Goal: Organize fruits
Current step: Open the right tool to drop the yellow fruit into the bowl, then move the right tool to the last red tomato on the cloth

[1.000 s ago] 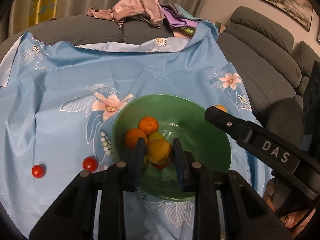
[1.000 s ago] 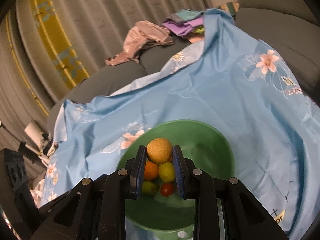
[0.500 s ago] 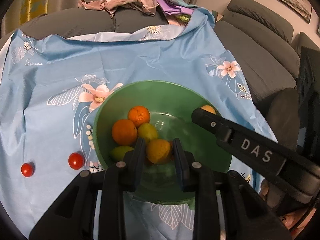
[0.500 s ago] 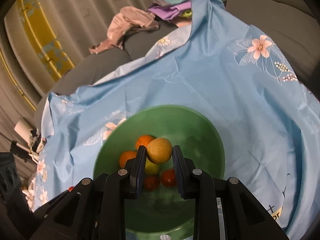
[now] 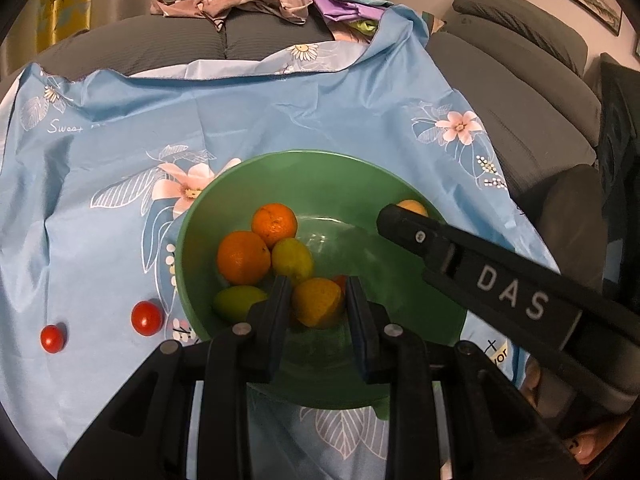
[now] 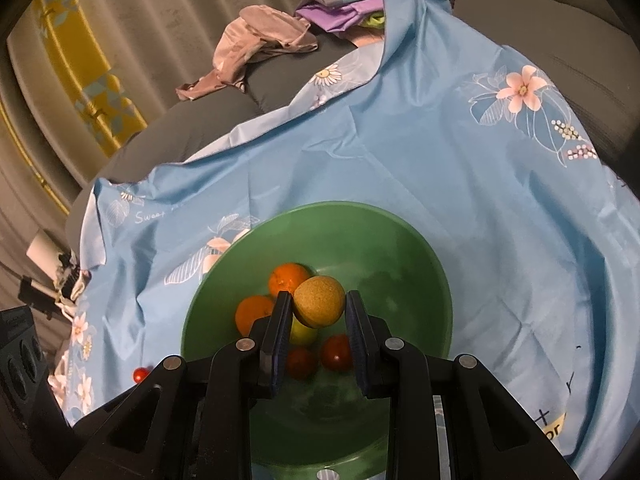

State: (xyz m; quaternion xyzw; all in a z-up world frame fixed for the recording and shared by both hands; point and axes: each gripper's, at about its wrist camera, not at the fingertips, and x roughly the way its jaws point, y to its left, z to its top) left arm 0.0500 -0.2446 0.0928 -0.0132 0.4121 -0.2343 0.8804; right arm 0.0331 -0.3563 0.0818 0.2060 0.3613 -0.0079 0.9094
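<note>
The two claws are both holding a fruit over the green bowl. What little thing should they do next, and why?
Probably open and let go. The left gripper pinches a yellow-orange fruit and the right gripper a tan round fruit, both right above the green bowl, so each should land beside the oranges.

fingers (image 6: 280,320) clamping tan fruit (image 6: 319,301), green bowl (image 6: 400,236) below

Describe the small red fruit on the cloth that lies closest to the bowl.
Find the green bowl on the blue flowered cloth. Left of its rim lie two red tomatoes. The nearer tomato almost touches the bowl and looks larger than the farther tomato.
</note>
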